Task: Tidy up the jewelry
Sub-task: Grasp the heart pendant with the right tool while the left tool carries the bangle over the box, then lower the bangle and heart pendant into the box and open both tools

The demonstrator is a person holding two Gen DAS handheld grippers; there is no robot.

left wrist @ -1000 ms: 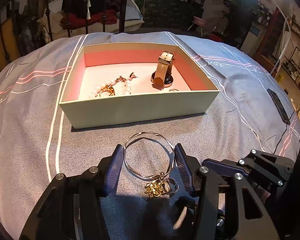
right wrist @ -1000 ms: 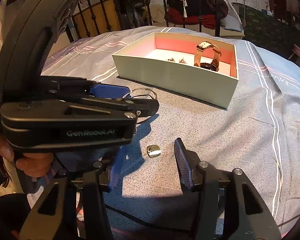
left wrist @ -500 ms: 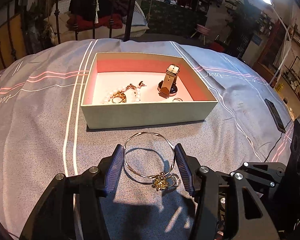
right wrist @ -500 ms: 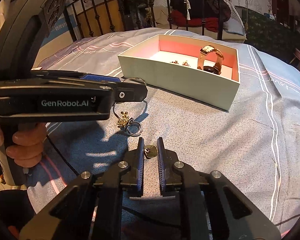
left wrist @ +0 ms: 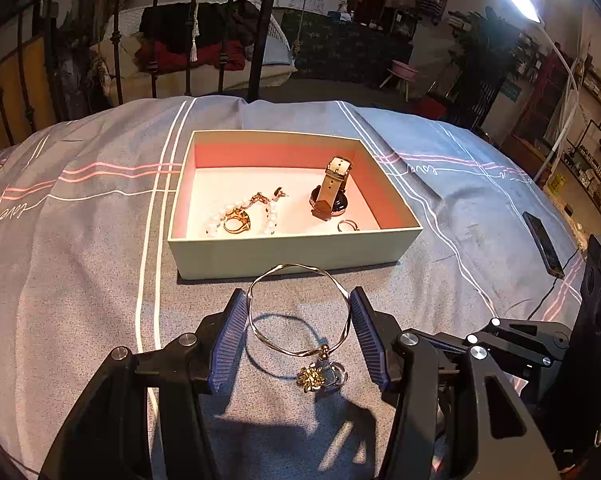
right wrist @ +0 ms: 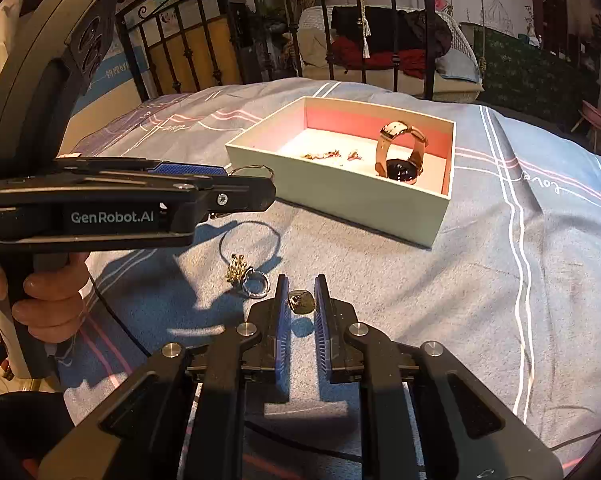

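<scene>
My left gripper (left wrist: 299,312) is shut on a thin gold bangle (left wrist: 298,312) and holds it lifted above the bedspread; its shadow lies below. A gold flower charm (left wrist: 311,378) and a silver ring (left wrist: 336,374) lie under it, also seen in the right wrist view (right wrist: 236,270). My right gripper (right wrist: 301,294) is shut on a small gold piece (right wrist: 300,301), just above the cover. The open box (left wrist: 292,248) with a pink lining holds a watch (left wrist: 332,194), a pearl strand (left wrist: 220,218), a gold ring (left wrist: 238,222) and a small ring (left wrist: 347,225).
A dark phone (left wrist: 542,242) lies on the cover at the right with a thin cable beside it. A black iron bed frame (left wrist: 260,24) stands behind the box. The left gripper's body (right wrist: 112,204) fills the left of the right wrist view.
My left gripper has risen with the bangle off the cover and backed away from the box. My right gripper has closed on the small gold piece and lifted it slightly.
</scene>
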